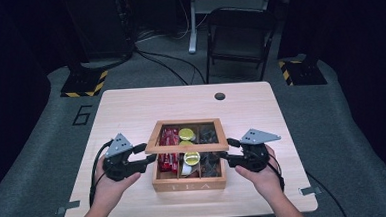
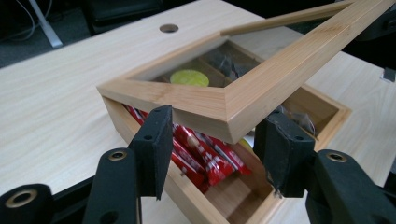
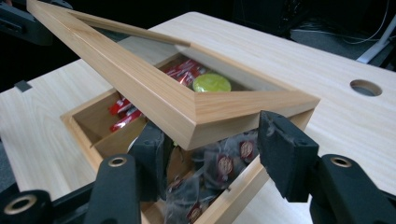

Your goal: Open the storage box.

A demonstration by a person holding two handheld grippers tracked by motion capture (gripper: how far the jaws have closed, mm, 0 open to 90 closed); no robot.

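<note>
A pale wooden box (image 1: 189, 183) with "TEA" lettered on its front wall sits near the front of the light wooden desk (image 1: 131, 106). Its glass-paned wooden frame lid (image 1: 187, 148) is tilted up above the box. The left hand-held gripper (image 1: 151, 155) has its jaws about half open astride the lid's left front corner; the right hand-held gripper (image 1: 224, 150) straddles the right corner likewise. Inside lie red sachets (image 2: 205, 156), round yellow-green capsules (image 1: 191, 157) and dark clear-wrapped tea bags (image 3: 219, 170); their labels are unreadable.

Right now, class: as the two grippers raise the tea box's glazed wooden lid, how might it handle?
The lid probably stays stiff, given its solid wooden frame. Its clear pane looks fragile. Borne at two corners, it might slip off the left gripper or right gripper.
</note>
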